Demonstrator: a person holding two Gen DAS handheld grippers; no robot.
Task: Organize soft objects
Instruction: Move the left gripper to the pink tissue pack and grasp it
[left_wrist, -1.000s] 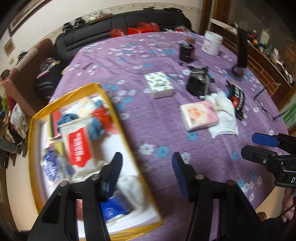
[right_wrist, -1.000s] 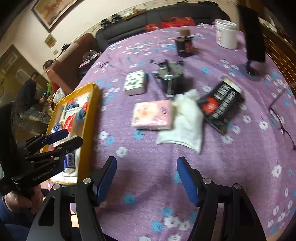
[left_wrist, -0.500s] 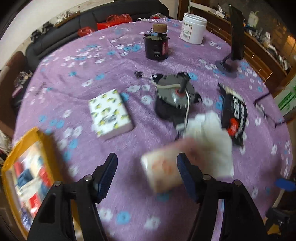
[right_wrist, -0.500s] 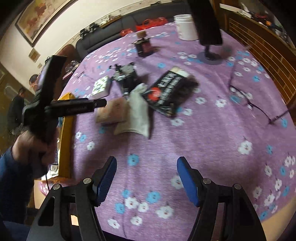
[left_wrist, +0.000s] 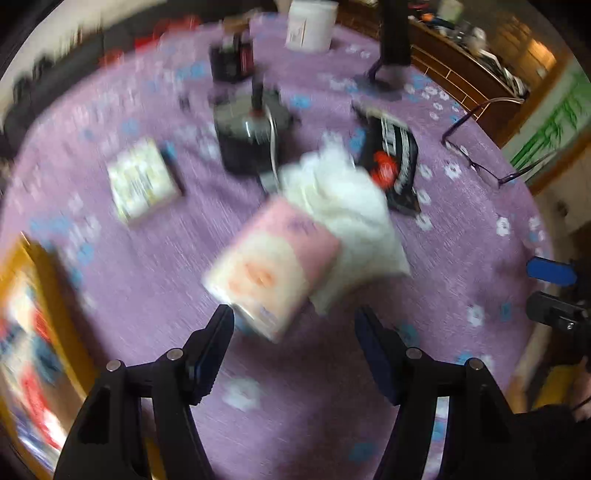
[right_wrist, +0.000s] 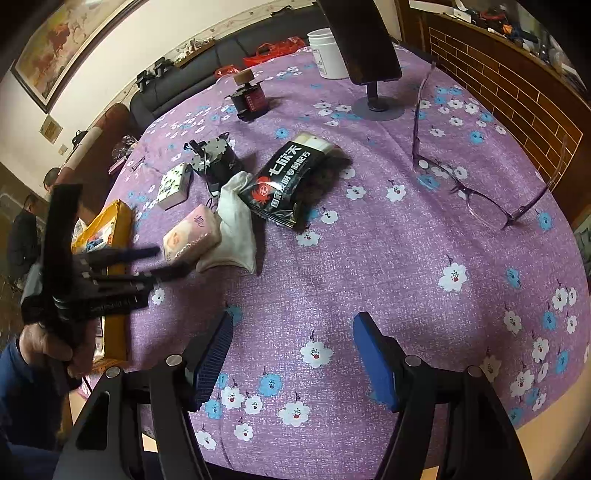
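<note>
Since a second ago, my left gripper (left_wrist: 293, 325) has swung away from the yellow-rimmed storage box (right_wrist: 110, 221) and now points steeply down at the pink soft pack of tissues (left_wrist: 273, 266), whose near corner sits just beyond the blue pads; the jaws are opening, the pads press on nothing, and this view is smeared with motion. From the right wrist view I see the same left gripper (right_wrist: 166, 264) reaching in from the left, held in a hand with a dark blue sleeve, its fingertips just beside the pink pack (right_wrist: 192, 236). That pack lies on the purple flowered tablecloth (right_wrist: 369, 258), touching the white cloth glove (right_wrist: 236, 225) at its right, which in turn overlaps the edge of the black snack bag with a red crab logo (right_wrist: 288, 181). A second, white-and-green patterned tissue pack (right_wrist: 173, 184) rests further back, near the black round motor (right_wrist: 218, 158). My right gripper (right_wrist: 291, 352) hangs over bare tablecloth with jaws apart and nothing between them. Purple-framed glasses (right_wrist: 476, 199) lie well apart, to the right.
</note>
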